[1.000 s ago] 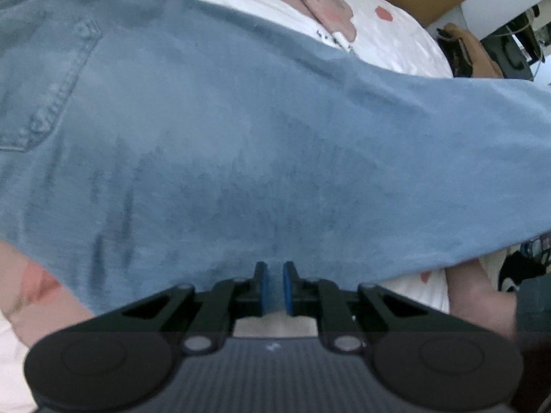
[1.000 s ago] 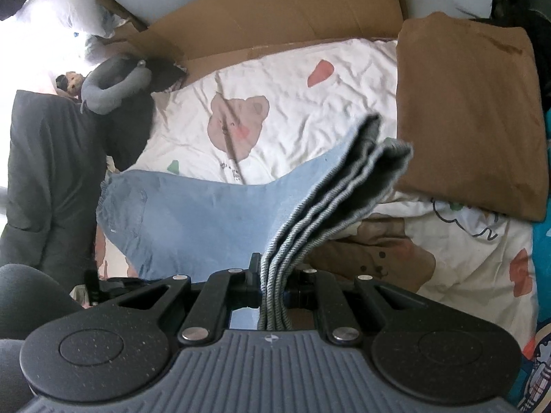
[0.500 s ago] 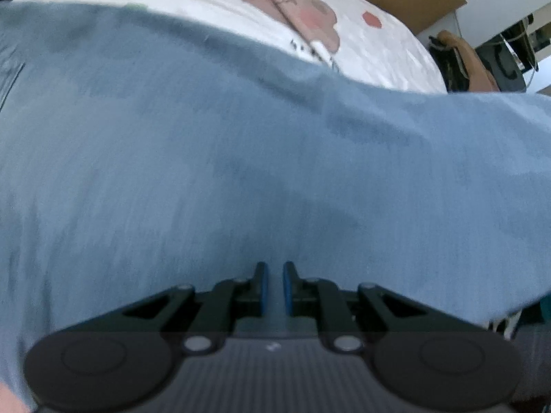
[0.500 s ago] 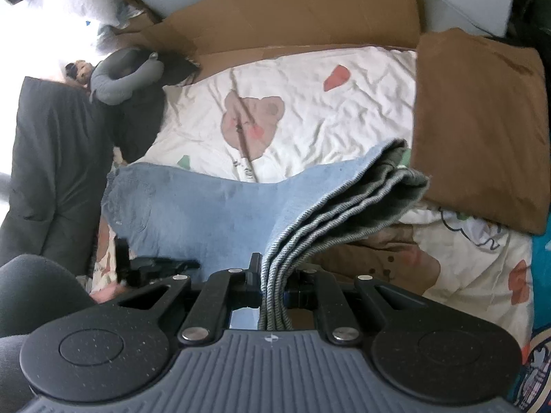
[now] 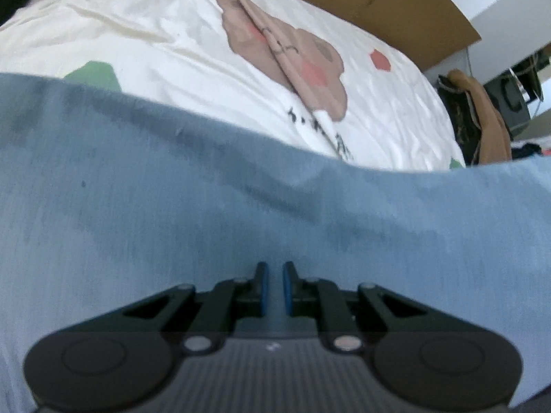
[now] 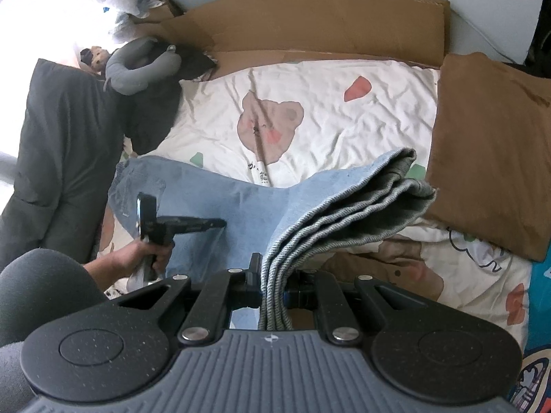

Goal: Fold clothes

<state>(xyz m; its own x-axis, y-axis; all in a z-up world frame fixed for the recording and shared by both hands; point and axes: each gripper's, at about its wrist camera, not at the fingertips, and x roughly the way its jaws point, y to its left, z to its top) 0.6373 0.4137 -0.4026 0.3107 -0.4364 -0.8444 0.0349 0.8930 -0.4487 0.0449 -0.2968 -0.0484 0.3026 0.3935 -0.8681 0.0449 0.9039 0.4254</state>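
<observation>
Pinching a thick stack of folded denim layers, the right gripper point(image 6: 273, 275) has its jaws clamped on the grey-edged bundle of the blue jeans point(image 6: 241, 213), which rises between the fingers and fans out toward the right. From that clamp the jeans stretch away to the left across a white bed sheet point(image 6: 344, 130) printed with a brown bear and small red and green shapes. Near the far, left end of the jeans a person's hand point(image 6: 144, 258) holds the left gripper point(image 6: 220, 223), seen from the side, lying over the blue cloth. In the left wrist view the left gripper point(image 5: 273, 285) has its blue-padded fingers drawn nearly together with only a narrow slit between them; denim fills the view right behind them, and whether cloth is caught in the slit cannot be told. Beyond the jeans, the sheet runs up to flattened brown cardboard point(image 6: 310, 24) at the head of the bed. A brown cushion point(image 6: 492, 151) lies on the right side of the bed, just beside the fanned denim edges. A dark jacket point(image 6: 58, 158) and a grey neck pillow point(image 6: 137, 69) sit along the left side
</observation>
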